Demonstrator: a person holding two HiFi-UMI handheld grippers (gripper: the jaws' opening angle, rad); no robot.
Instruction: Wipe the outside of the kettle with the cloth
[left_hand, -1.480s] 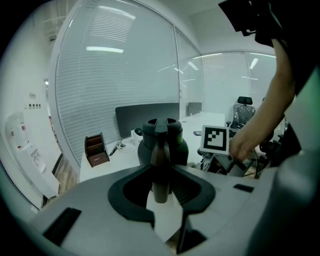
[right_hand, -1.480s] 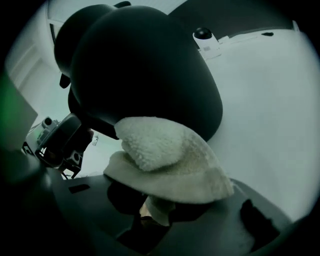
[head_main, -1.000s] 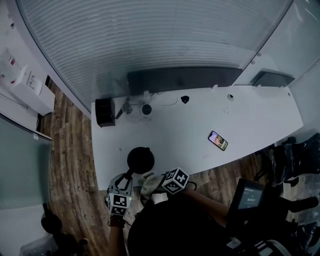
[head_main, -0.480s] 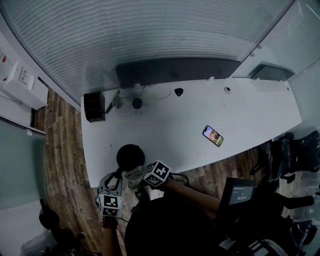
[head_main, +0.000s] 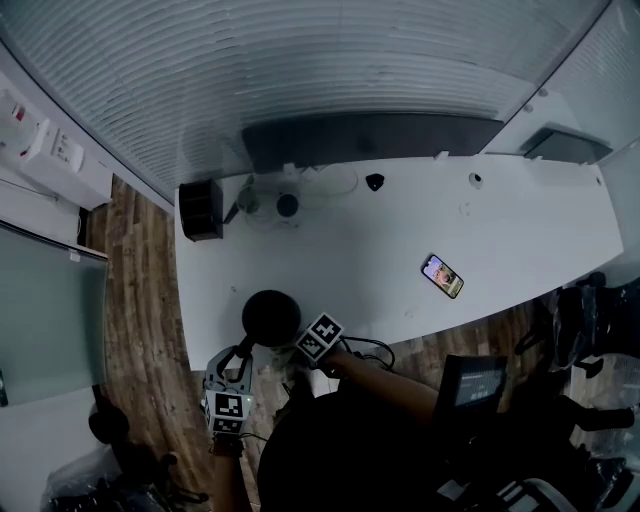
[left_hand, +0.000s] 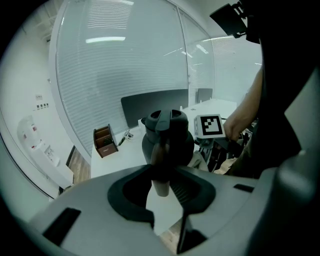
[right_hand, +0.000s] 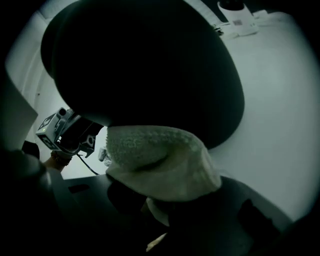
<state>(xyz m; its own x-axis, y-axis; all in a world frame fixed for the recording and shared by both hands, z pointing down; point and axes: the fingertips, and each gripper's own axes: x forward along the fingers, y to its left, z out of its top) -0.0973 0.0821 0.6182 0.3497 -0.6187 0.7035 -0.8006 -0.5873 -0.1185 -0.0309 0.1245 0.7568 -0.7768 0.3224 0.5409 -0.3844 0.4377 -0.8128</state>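
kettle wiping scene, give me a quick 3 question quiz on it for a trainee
1. True or false: the left gripper grips the kettle by its handle.
2. Fill in: the right gripper presses a ____ against the kettle's dark side.
3. Where does the phone lie? A) on the floor; B) on the white table, apart from the kettle; C) under the kettle.

Key: 1 true; 2 cloth; 3 B.
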